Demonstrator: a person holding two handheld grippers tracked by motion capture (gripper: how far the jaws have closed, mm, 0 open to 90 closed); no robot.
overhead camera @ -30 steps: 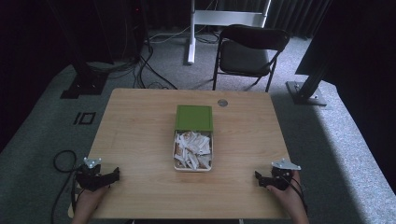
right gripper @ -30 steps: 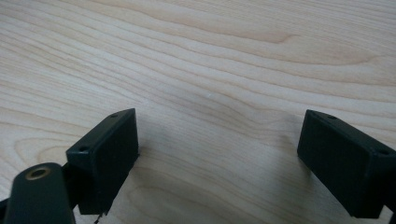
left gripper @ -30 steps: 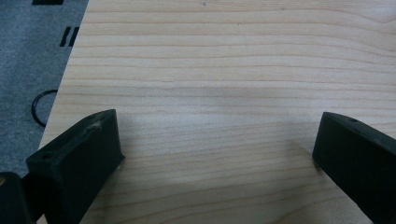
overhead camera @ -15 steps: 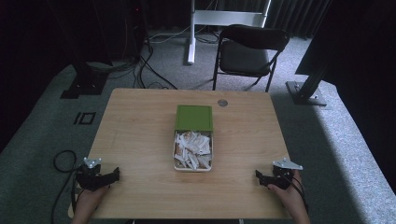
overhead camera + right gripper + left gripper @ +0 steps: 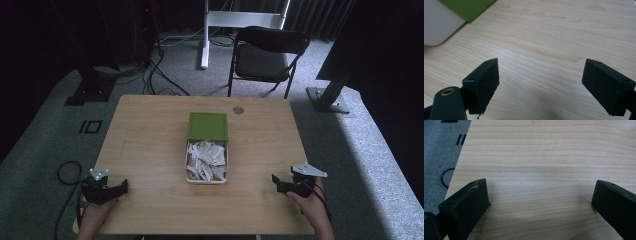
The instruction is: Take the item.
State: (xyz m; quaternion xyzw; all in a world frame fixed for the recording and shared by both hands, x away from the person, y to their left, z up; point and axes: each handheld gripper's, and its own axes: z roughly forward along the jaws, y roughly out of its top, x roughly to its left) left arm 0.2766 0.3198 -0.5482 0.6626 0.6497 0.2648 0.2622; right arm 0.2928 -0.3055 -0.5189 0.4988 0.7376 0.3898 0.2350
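A white open box (image 5: 206, 181) sits at the middle of the wooden table (image 5: 150, 135), holding several white paper packets (image 5: 206, 159). Its green lid (image 5: 207, 126) lies flat just behind it. My left gripper (image 5: 121, 187) rests at the table's near left corner, jaws wide apart over bare wood (image 5: 540, 195). My right gripper (image 5: 276, 182) is near the front right edge, also open (image 5: 540, 72), empty, pointing toward the box. In the right gripper view, the white box's corner (image 5: 439, 25) and the lid's edge (image 5: 469, 7) lie at the upper left.
A small round grey disc (image 5: 238, 110) lies near the table's far edge. A black folding chair (image 5: 265, 55) stands behind the table. Cables (image 5: 67, 172) trail on the grey carpet at left, and black stand bases (image 5: 327, 97) flank the table.
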